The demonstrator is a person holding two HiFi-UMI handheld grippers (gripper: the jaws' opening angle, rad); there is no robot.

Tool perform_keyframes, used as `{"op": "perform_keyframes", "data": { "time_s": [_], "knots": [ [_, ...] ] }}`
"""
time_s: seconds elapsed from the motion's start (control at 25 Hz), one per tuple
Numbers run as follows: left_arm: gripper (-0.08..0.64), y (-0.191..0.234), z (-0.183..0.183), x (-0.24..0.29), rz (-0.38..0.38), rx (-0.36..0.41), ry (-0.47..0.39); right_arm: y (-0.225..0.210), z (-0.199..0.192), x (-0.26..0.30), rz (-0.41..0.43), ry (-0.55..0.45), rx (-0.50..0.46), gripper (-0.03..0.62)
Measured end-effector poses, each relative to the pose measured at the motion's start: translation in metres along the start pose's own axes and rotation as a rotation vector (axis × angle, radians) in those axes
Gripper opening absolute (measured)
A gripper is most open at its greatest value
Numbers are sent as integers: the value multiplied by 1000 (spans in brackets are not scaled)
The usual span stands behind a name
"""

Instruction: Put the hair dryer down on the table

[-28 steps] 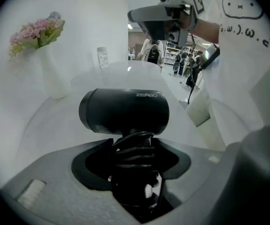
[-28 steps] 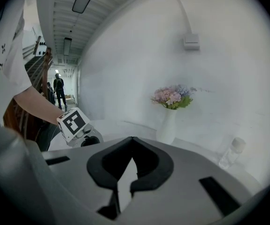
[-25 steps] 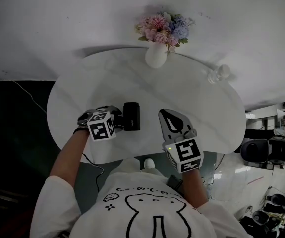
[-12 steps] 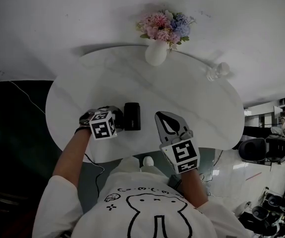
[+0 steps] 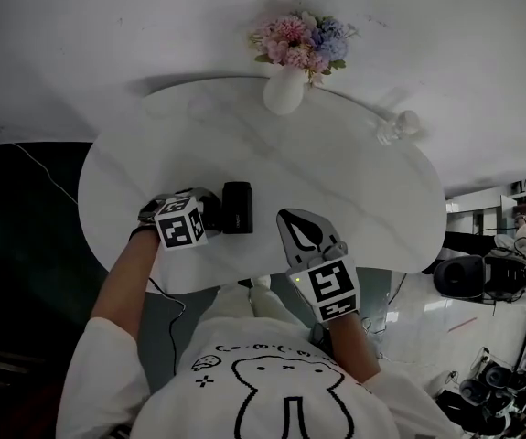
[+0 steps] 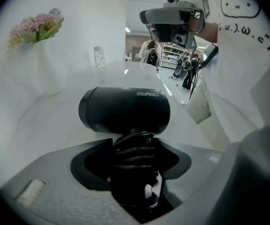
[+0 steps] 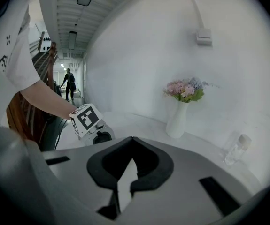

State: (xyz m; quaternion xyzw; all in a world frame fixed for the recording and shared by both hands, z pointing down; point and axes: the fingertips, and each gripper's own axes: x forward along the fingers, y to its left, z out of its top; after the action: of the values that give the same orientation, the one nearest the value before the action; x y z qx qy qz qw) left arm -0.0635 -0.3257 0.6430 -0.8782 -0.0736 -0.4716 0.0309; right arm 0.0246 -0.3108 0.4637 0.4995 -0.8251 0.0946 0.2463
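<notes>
While jaws wide, left gripper, clamping dryer

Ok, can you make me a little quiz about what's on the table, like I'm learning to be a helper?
1. Pick one. What does the left gripper hold?
A. a spoon
B. a hair dryer
C. a sock

2. True or false: the right gripper is holding something.

3. Fill the gap: the flowers stand in a white ____ at the far edge of the table.

Key:
1. B, by its handle, which has the cord wound round it.
2. False. Its jaws are together and empty.
3. vase
</notes>
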Motion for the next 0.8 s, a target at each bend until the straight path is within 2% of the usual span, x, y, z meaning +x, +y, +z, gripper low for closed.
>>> {"op": "perform_keyframes", "data": {
  "time_s": [0.08, 0.2, 0.32, 0.8],
  "knots": [
    [258, 2, 0, 0, 17, -4, 21, -2, 0, -2, 8, -5, -9, 0],
    [305, 4, -1, -2, 47, -7, 59, -8, 2, -9, 9, -14, -24, 0],
    [311, 2, 1, -7, 56, -15, 81, -18, 7, -15, 3, -32, -46, 0],
    [313, -4, 31, -64, 185, -55, 73, -27, 46, -35, 34, -163, -109, 0]
  ]
}}
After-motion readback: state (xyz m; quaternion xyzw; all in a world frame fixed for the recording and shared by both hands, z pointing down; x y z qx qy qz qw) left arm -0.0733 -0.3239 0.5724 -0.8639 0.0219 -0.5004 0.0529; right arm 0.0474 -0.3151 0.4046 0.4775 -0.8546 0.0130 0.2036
